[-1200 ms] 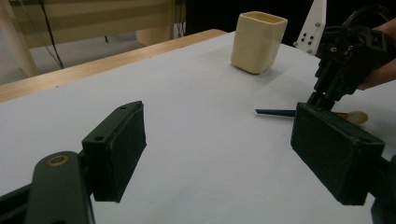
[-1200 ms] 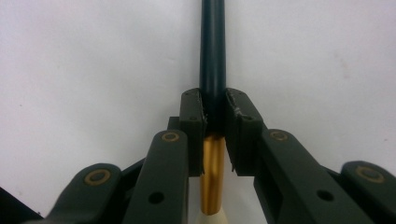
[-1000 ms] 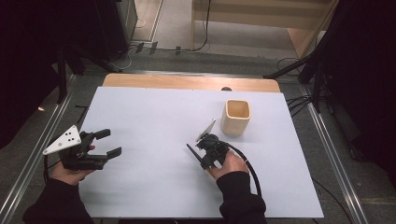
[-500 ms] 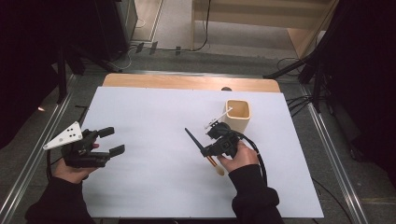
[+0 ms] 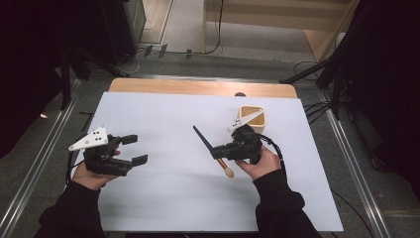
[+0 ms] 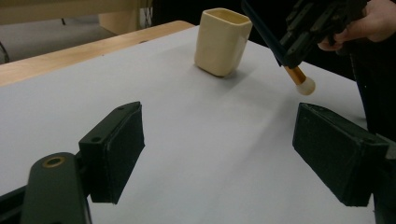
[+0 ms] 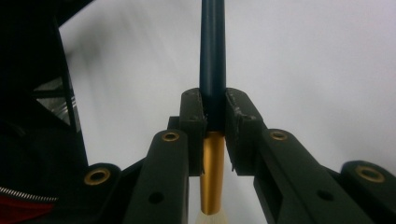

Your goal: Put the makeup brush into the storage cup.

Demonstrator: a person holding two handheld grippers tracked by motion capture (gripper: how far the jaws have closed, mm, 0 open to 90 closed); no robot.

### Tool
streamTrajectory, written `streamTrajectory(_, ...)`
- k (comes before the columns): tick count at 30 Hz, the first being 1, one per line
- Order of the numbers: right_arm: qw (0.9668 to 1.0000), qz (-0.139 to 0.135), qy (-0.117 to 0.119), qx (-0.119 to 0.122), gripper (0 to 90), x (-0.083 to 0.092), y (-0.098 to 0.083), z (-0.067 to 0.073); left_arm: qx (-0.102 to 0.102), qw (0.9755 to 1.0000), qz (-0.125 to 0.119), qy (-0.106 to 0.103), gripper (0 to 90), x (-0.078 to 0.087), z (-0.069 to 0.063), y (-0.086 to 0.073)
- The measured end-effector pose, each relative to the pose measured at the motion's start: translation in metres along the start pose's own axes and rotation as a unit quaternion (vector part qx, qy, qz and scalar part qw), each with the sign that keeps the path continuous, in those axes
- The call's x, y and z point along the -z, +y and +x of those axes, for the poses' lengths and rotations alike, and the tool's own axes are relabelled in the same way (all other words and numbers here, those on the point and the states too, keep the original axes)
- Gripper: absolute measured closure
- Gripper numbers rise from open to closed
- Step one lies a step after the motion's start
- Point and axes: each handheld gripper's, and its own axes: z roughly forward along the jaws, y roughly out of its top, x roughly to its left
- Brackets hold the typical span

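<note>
The right gripper [image 5: 224, 148] is clenched on the brush [image 5: 210, 148] – lifted, tilted, just beside the cream cup [image 5: 252, 119] – not yet in; the left gripper [image 5: 134, 149] waits released.

Sole obstacle on the white surface [image 5: 163, 198]: cream cup [image 5: 253, 118] at far right, just beyond the right gripper [image 5: 225, 148]. Open room lies between that and the left gripper [image 5: 133, 148].

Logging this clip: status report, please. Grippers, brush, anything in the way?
Right gripper shut on the brush, lifted off the table. Left gripper open, holding nothing. Cup upright beside the right hand, nothing between brush and cup.
</note>
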Motion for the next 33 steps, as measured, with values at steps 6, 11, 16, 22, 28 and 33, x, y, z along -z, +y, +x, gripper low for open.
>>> streamTrajectory(6, 0.9983, -0.044, 0.017, 0.035, 79.4, 0.007, -0.002, -0.002, -0.006, 0.9999, 0.007, -0.01, 16.9, -0.013, -0.003, 0.007)
streamTrajectory(11, 0.9965, -0.066, 0.022, 0.046, 79.4, 0.011, -0.003, -0.002, -0.014, 0.9996, 0.011, -0.022, 17.0, -0.021, -0.006, 0.017)
streamTrajectory(16, 0.9954, -0.082, 0.019, 0.047, 79.4, 0.013, -0.007, -0.005, -0.022, 0.9992, 0.011, -0.032, 18.0, -0.028, -0.008, 0.023)
streamTrajectory(22, 0.9938, -0.098, 0.02, 0.048, 79.4, 0.013, -0.012, -0.008, -0.03, 0.9987, 0.012, -0.038, 18.1, -0.037, -0.014, 0.021)
streamTrajectory(28, 0.991, -0.117, 0.029, 0.058, 79.4, 0.011, -0.009, -0.003, -0.031, 0.9974, 0.019, -0.062, 18.4, -0.049, -0.022, 0.019)
streamTrajectory(33, 0.9878, -0.134, 0.039, 0.068, 79.4, 0.01, -0.003, 0.004, -0.026, 0.9959, 0.017, -0.084, 18.5, -0.058, -0.026, 0.021)
